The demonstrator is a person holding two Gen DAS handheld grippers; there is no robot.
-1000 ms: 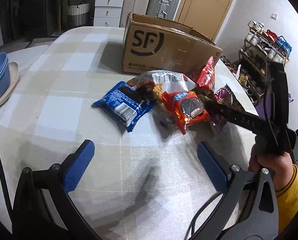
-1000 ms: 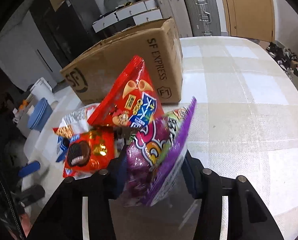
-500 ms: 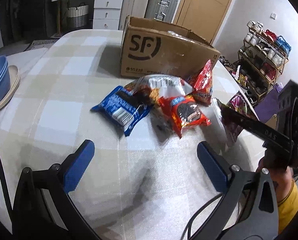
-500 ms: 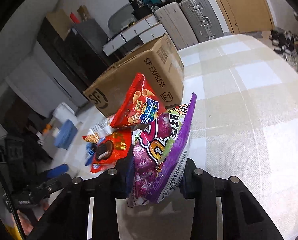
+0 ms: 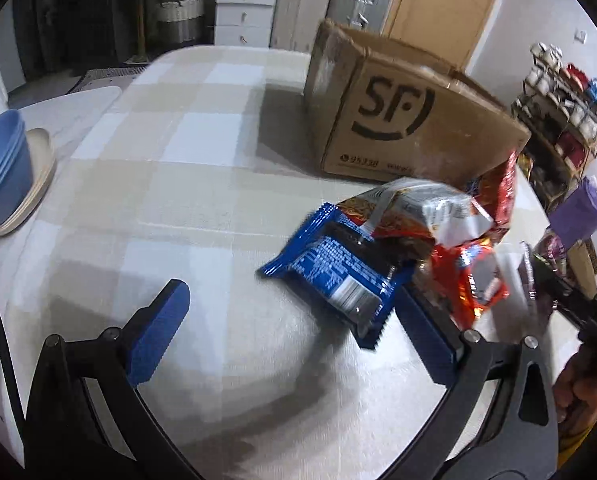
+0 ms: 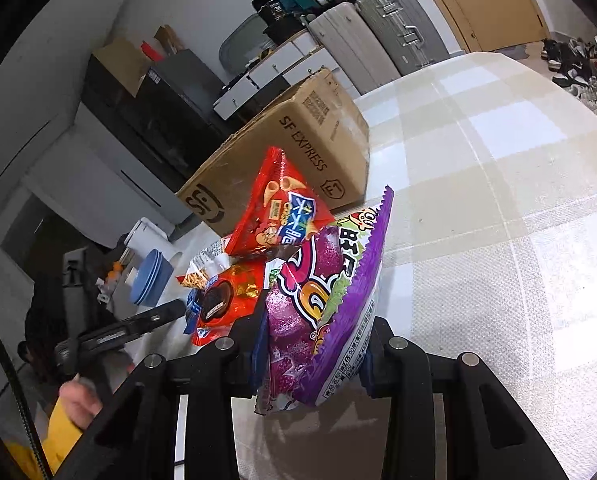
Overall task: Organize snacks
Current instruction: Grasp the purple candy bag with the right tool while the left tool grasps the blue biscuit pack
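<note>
While the right gripper [image 6: 312, 354] pinches the purple snack bag [image 6: 322, 304] above the table [image 6: 498, 200], the wide-open left gripper [image 5: 294, 328] faces other packets [image 5: 378, 248] heaped beside the cardboard box [image 5: 402, 120], contents hidden.

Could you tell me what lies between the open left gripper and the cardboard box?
In the left wrist view, the blue cookie packet lies nearest the left gripper, with the silver bag beyond it, before the cardboard box.
</note>
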